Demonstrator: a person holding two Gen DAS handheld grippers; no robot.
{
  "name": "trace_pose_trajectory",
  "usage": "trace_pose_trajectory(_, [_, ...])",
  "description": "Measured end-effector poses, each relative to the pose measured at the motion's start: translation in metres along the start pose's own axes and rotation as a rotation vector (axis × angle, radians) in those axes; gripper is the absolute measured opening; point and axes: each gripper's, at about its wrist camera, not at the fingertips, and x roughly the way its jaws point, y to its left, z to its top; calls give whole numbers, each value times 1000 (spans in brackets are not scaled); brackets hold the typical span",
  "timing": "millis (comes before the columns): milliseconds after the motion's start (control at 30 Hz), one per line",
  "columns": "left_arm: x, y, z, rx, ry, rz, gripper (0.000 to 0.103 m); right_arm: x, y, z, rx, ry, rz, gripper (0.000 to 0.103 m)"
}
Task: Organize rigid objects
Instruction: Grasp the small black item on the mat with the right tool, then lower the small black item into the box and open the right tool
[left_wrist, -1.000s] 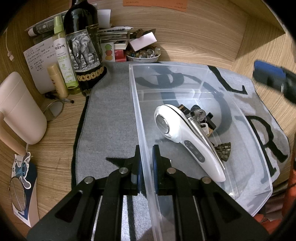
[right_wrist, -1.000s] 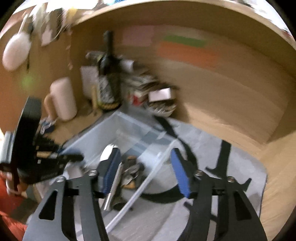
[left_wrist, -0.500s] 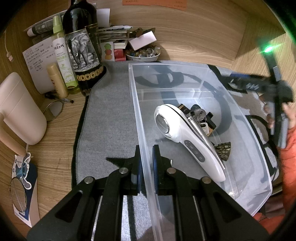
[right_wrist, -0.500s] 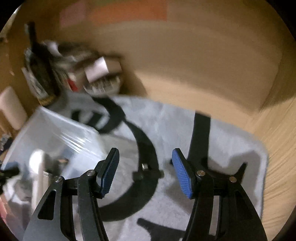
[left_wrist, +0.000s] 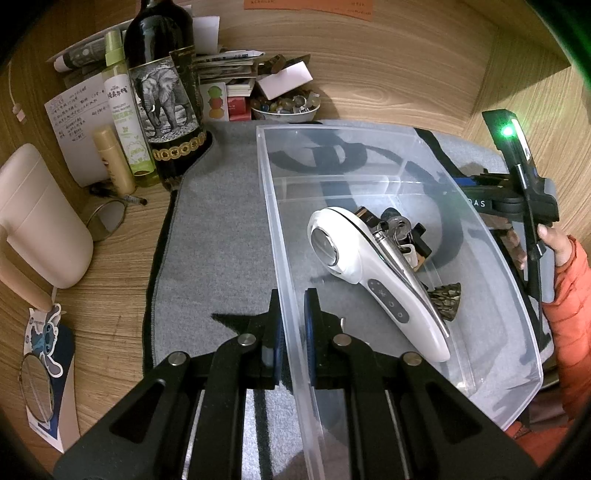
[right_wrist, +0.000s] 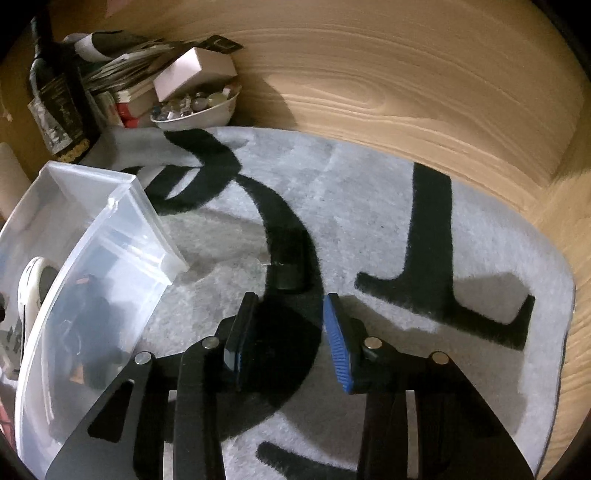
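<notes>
My left gripper (left_wrist: 293, 325) is shut on the left wall of a clear plastic bin (left_wrist: 280, 258) on the grey mat. The bin holds a white handheld device (left_wrist: 369, 269), a bunch of keys (left_wrist: 397, 229) and a small dark cone-shaped thing (left_wrist: 448, 301). My right gripper (right_wrist: 290, 328) is open and empty, low over the mat right of the bin (right_wrist: 122, 236). A small black block (right_wrist: 290, 266) lies on the mat just beyond its fingertips. The right gripper's body also shows in the left wrist view (left_wrist: 517, 192), past the bin's right wall.
A dark wine bottle (left_wrist: 164, 92), a green spray bottle (left_wrist: 123, 107), a small tan tube (left_wrist: 112, 158), papers and a bowl of beads (left_wrist: 284, 107) crowd the back left. A beige jug (left_wrist: 33, 218) stands left. Wooden walls (right_wrist: 406, 92) close the back and right.
My right gripper has swung away from the bin to the right and come down low over the mat, still open. My left gripper and the bin have not moved.
</notes>
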Motion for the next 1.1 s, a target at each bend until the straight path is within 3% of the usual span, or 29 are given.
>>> trace_pose_trajectory(200, [0,0,0,-1,0,0,10,-9,-3,16,16,-16,16,35])
trace_pose_trajectory(400, [0,1,0,-9,-2,-8,10,23,-3,28,12,18,-21,35])
trace_pose_trajectory(467, [0,1,0,-8,-2,-9,10,24,-4,29,24,0,-10,32])
trace_pose_trajectory(500, [0,1,0,-6,-1,-9,10,23,-4,29,21,-1,-5,24])
trace_pose_trajectory(633, [-1,2,0,-5,-1,-11,10,15,0,25,-3,-2,-11,24])
trace_pose_trajectory(833, [-1,2,1,-5,0,-11,10,-14,10,21,-27,-59,7,24])
trace_pose_trajectory(1100, [-1,2,0,-5,0,-11,10,-90,38,17,-76,-223,47,24])
